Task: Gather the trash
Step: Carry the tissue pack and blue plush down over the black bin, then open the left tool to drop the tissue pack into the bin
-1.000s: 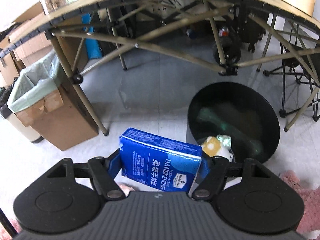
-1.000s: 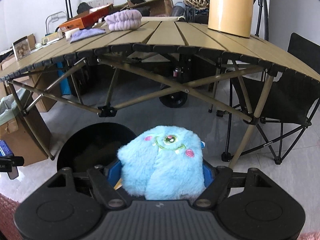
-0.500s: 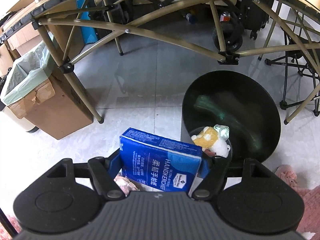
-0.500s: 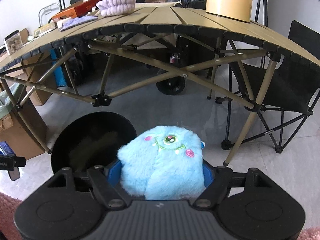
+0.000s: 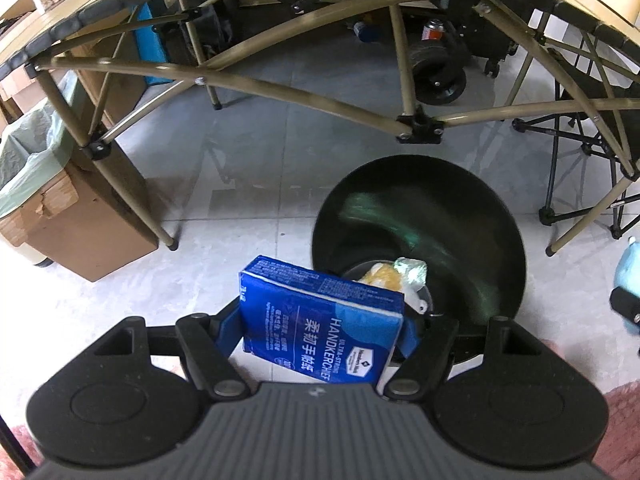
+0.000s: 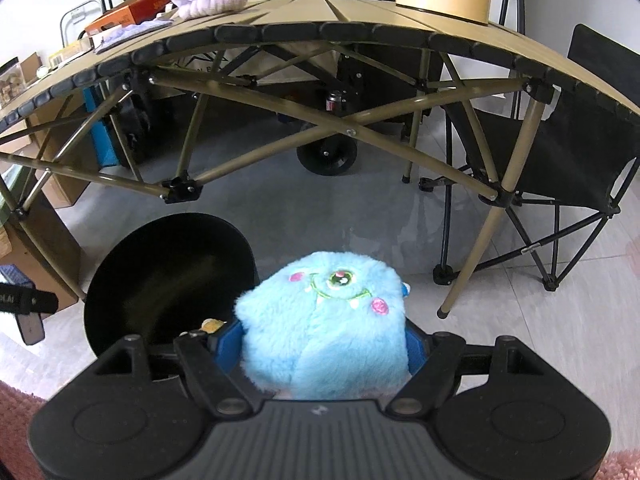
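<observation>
Tissues in a blue handkerchief pack (image 5: 320, 322) are clamped by the left gripper (image 5: 322, 328) above the near rim of the black bin (image 5: 496, 240). A blue plush monster (image 6: 326, 330) is gripped by the right gripper (image 6: 324, 344) just beside that bin (image 6: 160, 276), where crumpled trash (image 5: 400, 276) lies.

Blue tissue pack (image 5: 320, 320) clamped tilted, just beside black bin (image 5: 480, 216) holding crumpled wrappers (image 5: 396, 276); fluffy blue monster toy (image 6: 326, 324) gripped upright, near bin.

Glossy printed wrap covers the tissue pack (image 5: 320, 320); the plush monster (image 6: 326, 328) is fluffy cloth; the black bin (image 5: 492, 216) is shiny plastic.
</observation>
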